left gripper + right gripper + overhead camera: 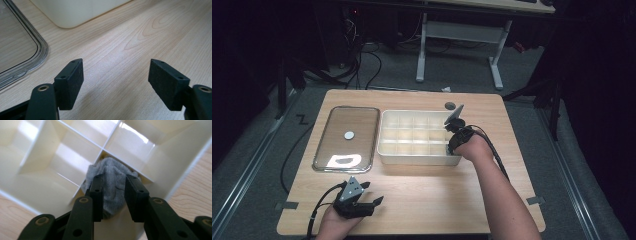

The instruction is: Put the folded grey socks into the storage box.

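A cream organiser box [419,158] with several compartments stands mid-table. My right gripper [451,148] dips into its front right corner compartment. There a rolled grey cloth [112,171] lies against the dividers [75,147]. The right gripper [113,187] has its jaws a little apart on either side of the cloth, and the pads look loose on it. My left gripper [372,193] rests near the table's front left, open. Nothing is between the wide jaws of the left gripper [116,75], just bare wood.
A clear lid [339,125] with a round white sticker lies flat left of the box; its rim [42,50] and the box corner [72,12] lie ahead of the left gripper. A small dark disc [450,106] sits behind the box. A desk frame stands beyond the table.
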